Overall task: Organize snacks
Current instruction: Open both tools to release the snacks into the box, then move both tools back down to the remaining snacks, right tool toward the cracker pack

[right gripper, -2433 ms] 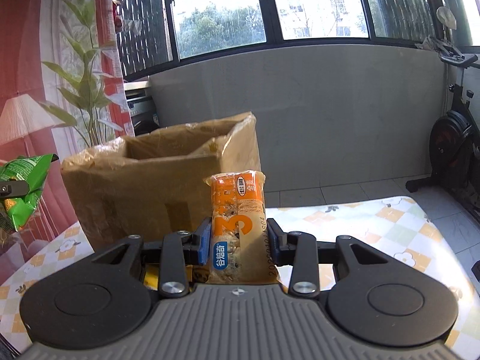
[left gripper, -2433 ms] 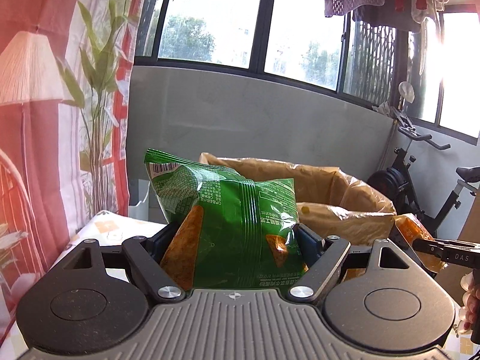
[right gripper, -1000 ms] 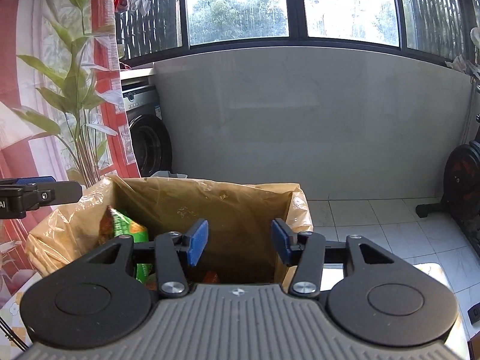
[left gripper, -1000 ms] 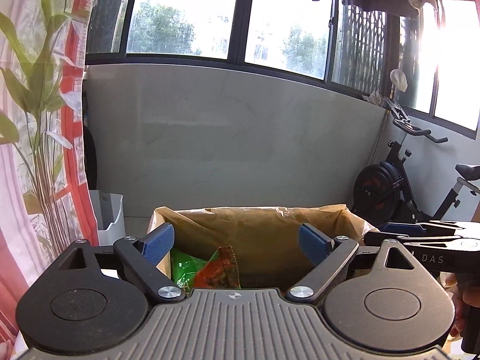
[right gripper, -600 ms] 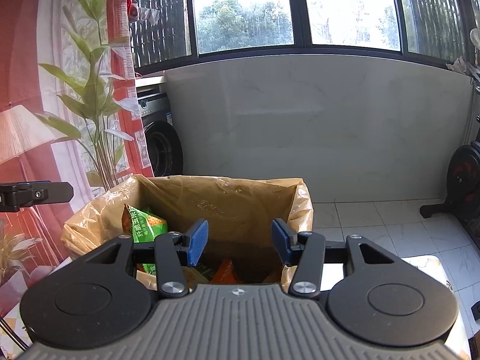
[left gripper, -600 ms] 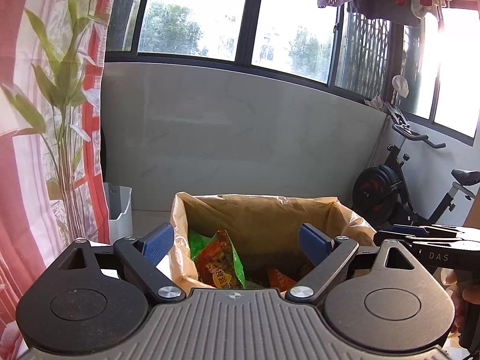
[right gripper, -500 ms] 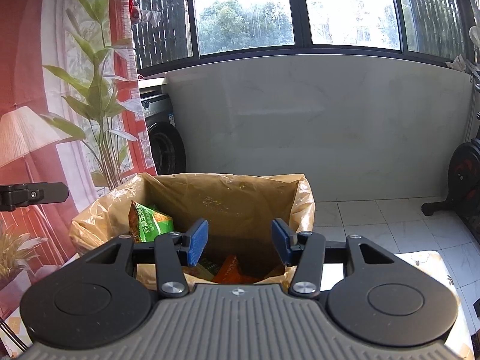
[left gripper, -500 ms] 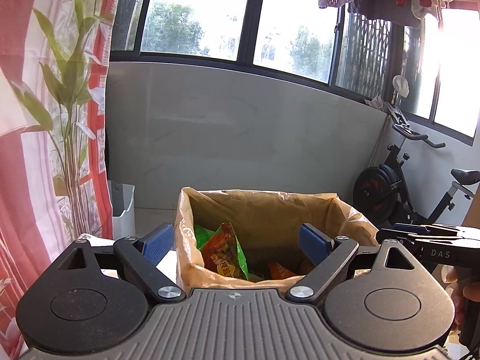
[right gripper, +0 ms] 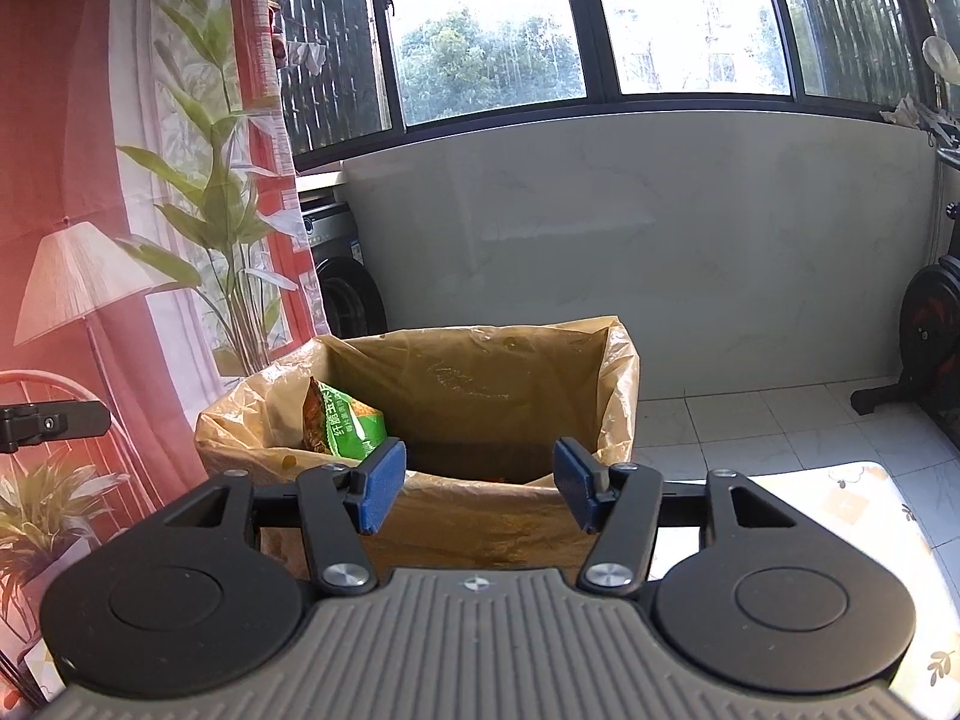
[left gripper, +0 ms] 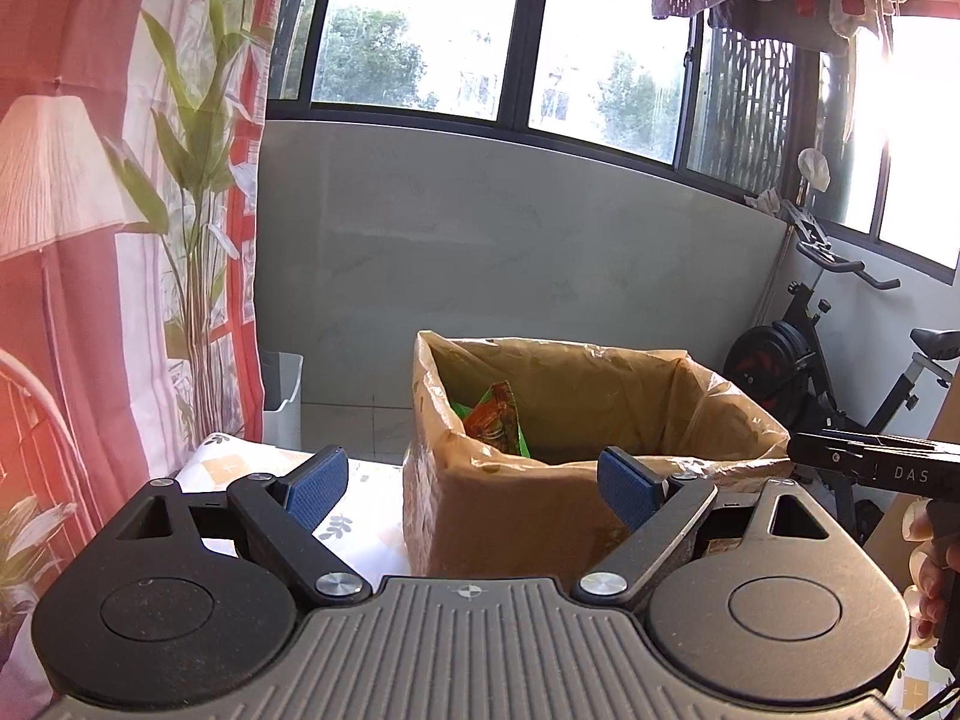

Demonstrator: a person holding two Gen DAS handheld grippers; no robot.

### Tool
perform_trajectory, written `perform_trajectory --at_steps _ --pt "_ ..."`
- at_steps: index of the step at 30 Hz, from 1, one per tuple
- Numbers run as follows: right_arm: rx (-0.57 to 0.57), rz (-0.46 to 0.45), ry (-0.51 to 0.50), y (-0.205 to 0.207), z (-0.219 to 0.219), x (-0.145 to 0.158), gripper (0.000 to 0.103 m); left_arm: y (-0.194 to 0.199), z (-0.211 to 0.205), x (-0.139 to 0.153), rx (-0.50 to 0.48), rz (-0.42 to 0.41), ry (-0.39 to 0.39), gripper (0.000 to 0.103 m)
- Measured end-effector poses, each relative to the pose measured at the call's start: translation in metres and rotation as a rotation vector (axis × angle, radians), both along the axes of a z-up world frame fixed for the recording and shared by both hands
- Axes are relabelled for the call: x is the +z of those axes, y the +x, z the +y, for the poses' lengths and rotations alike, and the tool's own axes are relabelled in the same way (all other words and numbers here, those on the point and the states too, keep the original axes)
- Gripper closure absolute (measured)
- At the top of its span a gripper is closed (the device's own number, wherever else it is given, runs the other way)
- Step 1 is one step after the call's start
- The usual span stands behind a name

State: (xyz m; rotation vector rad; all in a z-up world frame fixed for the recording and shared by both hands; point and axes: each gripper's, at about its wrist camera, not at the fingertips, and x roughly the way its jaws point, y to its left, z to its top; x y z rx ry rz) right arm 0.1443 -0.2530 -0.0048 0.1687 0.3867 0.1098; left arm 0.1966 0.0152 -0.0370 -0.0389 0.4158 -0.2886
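Both of my tools face the lined box (right gripper: 480, 516) holding the green snack bag (right gripper: 345, 426); left hand-held gripper (left gripper: 474, 480) spread and empty, right hand-held gripper (right gripper: 477, 489) opening, nothing between its jaws

The cardboard box (right gripper: 480, 528) looks matt brown, lined with thin crinkly glossy plastic (right gripper: 252, 420). Inside it, the green snack bag (right gripper: 345, 426) is shiny foil-ish. Under the box, the tablecloth (left gripper: 354, 516) looks like soft printed cloth.
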Motion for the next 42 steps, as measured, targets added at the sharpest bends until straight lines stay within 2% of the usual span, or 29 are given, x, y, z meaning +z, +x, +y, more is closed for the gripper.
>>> perform_trajectory --at_steps 16,25,30,37,42 --pt "-0.013 0.033 -0.018 -0.035 0.014 -0.037 0.045 -0.029 0.022 -0.042 0.032 0.077 -0.076 0.012" --pt "-0.003 0.082 -0.009 -0.055 0.018 -0.064 0.045 -0.049 0.029 -0.061 0.07 0.082 -0.054 0.012" --pt "0.005 0.139 -0.001 -0.066 0.019 -0.084 0.045 -0.064 0.029 -0.075 0.065 0.091 -0.021 0.012" --pt "0.026 0.24 -0.012 -0.08 0.028 -0.113 0.045 -0.076 0.028 -0.095 0.057 0.139 -0.027 0.013" --pt "-0.004 0.325 -0.003 -0.072 0.024 -0.13 0.044 -0.076 0.023 -0.106 0.04 0.172 -0.03 0.013"
